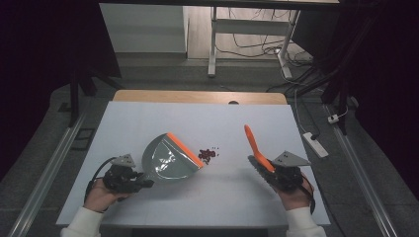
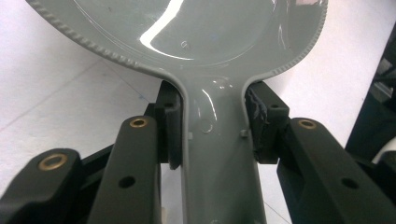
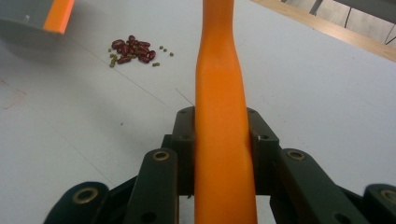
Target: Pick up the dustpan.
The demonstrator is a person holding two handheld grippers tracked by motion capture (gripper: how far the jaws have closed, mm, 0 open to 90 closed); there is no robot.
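Small pile of dark red beans [image 1: 208, 154] at frame centre on white bench [image 1: 197, 118], just right of grey plastic dustpan's [image 1: 168, 159] orange lip, gripped by left gripper [image 1: 129, 178]; orange-handled brush [image 1: 257, 148], clamped in right gripper [image 1: 284, 175], well right of pile.

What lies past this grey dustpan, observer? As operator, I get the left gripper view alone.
Observer: A small pile of red beans lies on the table, just off the orange lip of the dustpan.
Operator: Only red ones?
Observer: No, a few small green beans lie among them.
Operator: Is the other hand busy?
Observer: Yes, the right tool is shut on an orange brush handle, to the right of the beans.
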